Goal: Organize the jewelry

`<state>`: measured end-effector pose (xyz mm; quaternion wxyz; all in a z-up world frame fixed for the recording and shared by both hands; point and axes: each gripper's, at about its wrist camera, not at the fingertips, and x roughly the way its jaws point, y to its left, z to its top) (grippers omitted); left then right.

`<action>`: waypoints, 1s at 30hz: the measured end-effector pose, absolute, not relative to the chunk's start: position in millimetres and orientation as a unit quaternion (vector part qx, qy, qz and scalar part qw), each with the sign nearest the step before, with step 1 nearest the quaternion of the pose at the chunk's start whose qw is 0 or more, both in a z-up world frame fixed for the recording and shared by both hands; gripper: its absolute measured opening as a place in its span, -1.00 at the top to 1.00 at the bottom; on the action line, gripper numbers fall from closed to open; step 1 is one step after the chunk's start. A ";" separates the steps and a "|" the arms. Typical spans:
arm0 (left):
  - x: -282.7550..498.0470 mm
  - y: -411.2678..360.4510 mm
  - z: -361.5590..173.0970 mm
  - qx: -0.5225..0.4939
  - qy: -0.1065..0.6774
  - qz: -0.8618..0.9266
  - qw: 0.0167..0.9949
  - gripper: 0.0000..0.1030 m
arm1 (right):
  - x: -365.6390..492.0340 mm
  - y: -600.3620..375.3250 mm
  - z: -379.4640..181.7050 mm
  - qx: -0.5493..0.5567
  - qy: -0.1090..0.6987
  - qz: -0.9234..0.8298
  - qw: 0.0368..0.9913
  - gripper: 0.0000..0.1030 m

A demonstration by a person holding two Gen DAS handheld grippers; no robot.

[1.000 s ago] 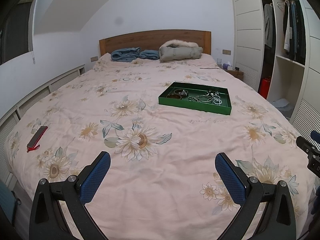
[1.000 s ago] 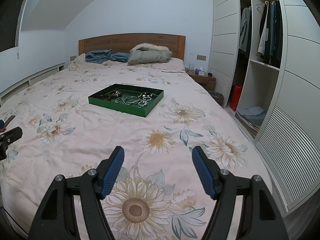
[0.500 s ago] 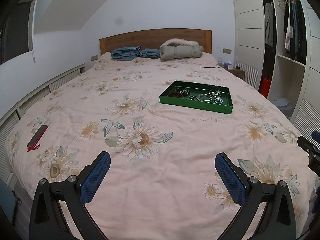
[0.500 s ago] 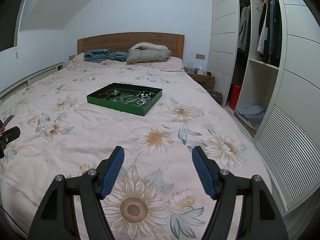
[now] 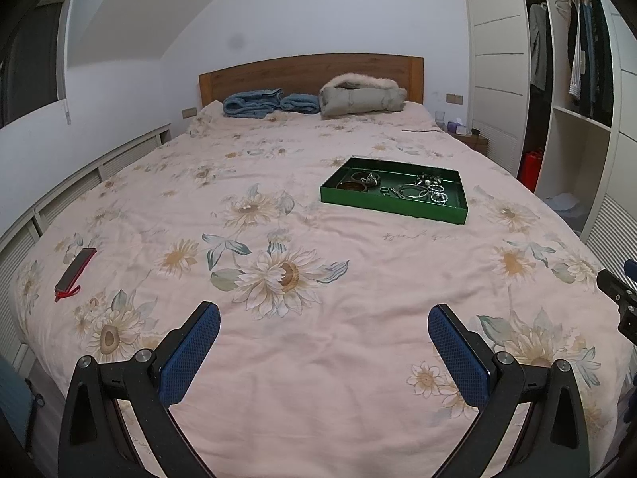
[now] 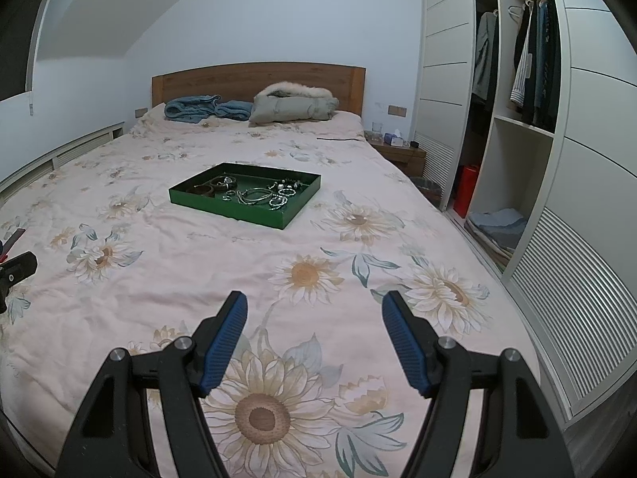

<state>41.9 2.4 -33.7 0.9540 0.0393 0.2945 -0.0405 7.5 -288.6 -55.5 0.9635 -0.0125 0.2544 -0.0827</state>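
Nothing has moved since a second ago. Across the floral bedspread (image 5: pixel 302 358), the green tray (image 5: pixel 392 206) sits mid-bed with the jewelry (image 6: pixel 254 195) inside it. Well short of the tray, my left gripper (image 5: pixel 323 352) and right gripper (image 6: pixel 314 342) hang released, empty.

Jewelry (image 5: pixel 402 189) in tray (image 5: pixel 392 206) on bed (image 5: pixel 278 338)

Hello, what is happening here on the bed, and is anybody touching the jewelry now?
A person holds two tongs over the flowered bedspread. Both the left tongs and the right tongs are open and hold nothing. The jewelry, mostly bracelets and rings, lies in a green tray farther up the bed, and neither tongs touches it. A red and black flat object lies near the bed's left edge. Sorting has not visibly started.
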 end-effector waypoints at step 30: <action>70.2 6.4 -11.6 0.046 0.285 -0.019 0.957 -0.99 | -4.7 -319.9 -36.7 -0.010 0.242 -0.087 0.966 -0.33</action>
